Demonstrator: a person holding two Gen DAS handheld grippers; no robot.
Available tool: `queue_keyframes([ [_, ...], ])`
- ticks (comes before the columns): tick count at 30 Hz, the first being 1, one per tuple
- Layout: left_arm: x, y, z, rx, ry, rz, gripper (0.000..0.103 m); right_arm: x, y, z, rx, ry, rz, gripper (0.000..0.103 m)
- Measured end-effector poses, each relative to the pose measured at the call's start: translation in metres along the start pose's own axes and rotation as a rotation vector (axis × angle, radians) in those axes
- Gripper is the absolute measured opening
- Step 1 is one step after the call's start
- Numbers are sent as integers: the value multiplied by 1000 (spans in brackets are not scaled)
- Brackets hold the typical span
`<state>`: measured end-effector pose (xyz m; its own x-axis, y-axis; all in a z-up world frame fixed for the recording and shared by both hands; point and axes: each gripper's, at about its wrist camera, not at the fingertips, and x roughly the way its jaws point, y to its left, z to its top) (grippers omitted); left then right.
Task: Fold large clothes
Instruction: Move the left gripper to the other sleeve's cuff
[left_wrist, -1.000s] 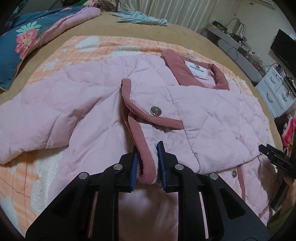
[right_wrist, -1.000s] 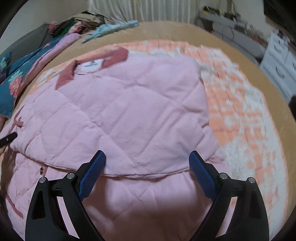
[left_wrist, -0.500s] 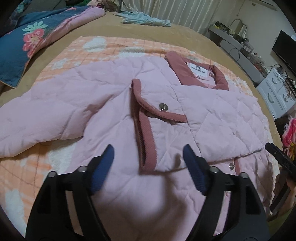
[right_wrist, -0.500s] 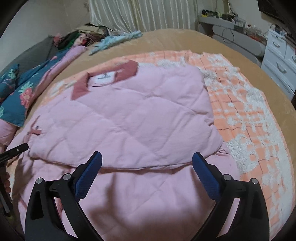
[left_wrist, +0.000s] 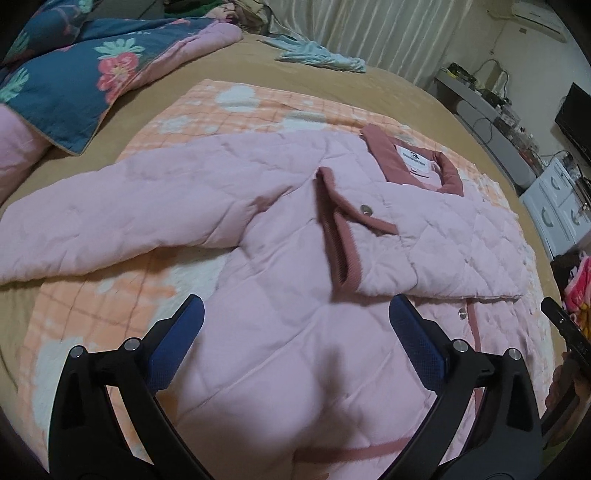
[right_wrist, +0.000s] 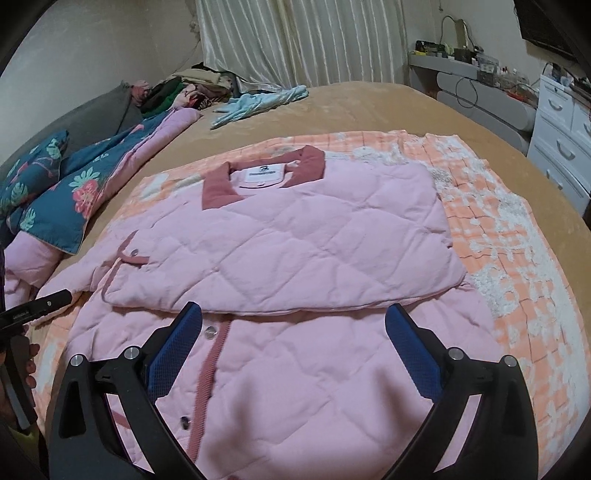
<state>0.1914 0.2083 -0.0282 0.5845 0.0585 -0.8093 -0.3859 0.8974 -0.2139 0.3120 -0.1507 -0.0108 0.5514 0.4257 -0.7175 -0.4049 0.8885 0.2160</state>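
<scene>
**Jacket flat on bed, both tongs empty**

Pink quilted jacket (left_wrist: 280, 266) lies on orange blanket (left_wrist: 110, 295), one sleeve folded across chest. Left gripper (left_wrist: 295, 325) above hem, jaws opening, nothing between. Right gripper (right_wrist: 291, 332) spread wide, holding nothing, tilted down over jacket's lower front.

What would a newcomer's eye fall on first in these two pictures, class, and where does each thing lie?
First, the pink quilted jacket spread mid-bed on an orange checked blanket, one sleeve folded across its chest, the other still stretched out sideways. Next, the dark pink collar at the far end. Then the floral quilt bunched at the bed's far left.
</scene>
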Motion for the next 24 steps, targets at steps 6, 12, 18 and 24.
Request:
queue_keyframes([
  [6,-16,25,-8,-36,-24,23,94,-6,33,-4,-36,4,15,99],
  [12,-28,48,-12,-60,-46,38,94,-10,72,-2,-83,-4,38,99],
  [18,-36,78,-14,-108,-72,69,94,-14,109,0,-133,-18,53,99],
  [24,-40,108,-14,-178,-80,62,94,-12,144,2,-173,-22,73,99],
])
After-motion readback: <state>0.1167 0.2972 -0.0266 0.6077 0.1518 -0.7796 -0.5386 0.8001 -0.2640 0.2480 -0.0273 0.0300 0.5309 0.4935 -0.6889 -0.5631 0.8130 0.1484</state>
